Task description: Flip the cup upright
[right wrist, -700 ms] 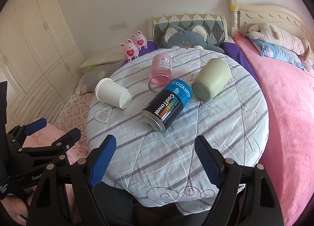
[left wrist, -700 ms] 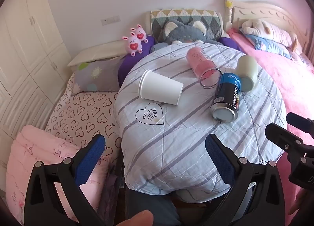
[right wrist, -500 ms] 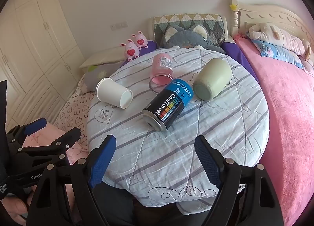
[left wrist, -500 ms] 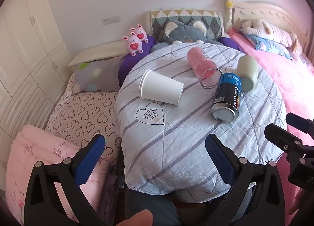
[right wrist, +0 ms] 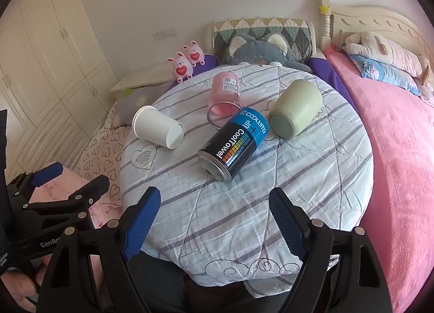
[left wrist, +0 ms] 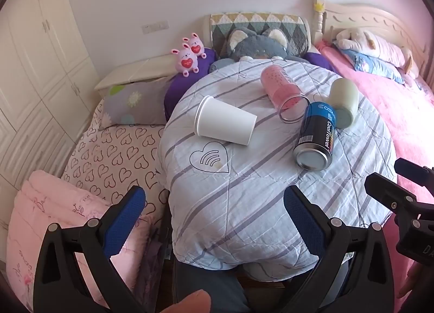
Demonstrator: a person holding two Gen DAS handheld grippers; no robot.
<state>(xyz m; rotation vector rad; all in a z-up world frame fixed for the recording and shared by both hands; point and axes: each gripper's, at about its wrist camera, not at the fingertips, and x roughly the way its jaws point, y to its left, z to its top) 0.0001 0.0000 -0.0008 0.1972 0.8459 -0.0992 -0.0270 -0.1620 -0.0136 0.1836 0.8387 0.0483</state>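
Observation:
A white paper cup (left wrist: pixel 223 123) (right wrist: pixel 157 129) lies on its side on the round table covered with a striped cloth (left wrist: pixel 244 204) (right wrist: pixel 312 177). A pink clear cup (left wrist: pixel 282 93) (right wrist: pixel 225 95), a pale green cup (left wrist: pixel 343 98) (right wrist: pixel 297 109) and a black-and-blue CoolTowel can (left wrist: pixel 316 136) (right wrist: pixel 234 144) also lie on their sides. My left gripper (left wrist: pixel 214 212) is open and empty at the table's near edge. My right gripper (right wrist: pixel 214 212) is open and empty, short of the can. Each gripper shows in the other's view (left wrist: pixel 401 199) (right wrist: pixel 57 193).
A bed with a pink blanket (right wrist: pixel 401 150) lies to the right. Heart-print bedding (left wrist: pixel 114 155) and a folded pink quilt (left wrist: pixel 48 212) lie to the left. Plush toys (left wrist: pixel 188 53) and cushions (left wrist: pixel 257 28) sit behind the table. White wardrobes (left wrist: pixel 35 55) line the left wall.
Both views have shifted very slightly; the cups and the can have not moved and both grippers stay open.

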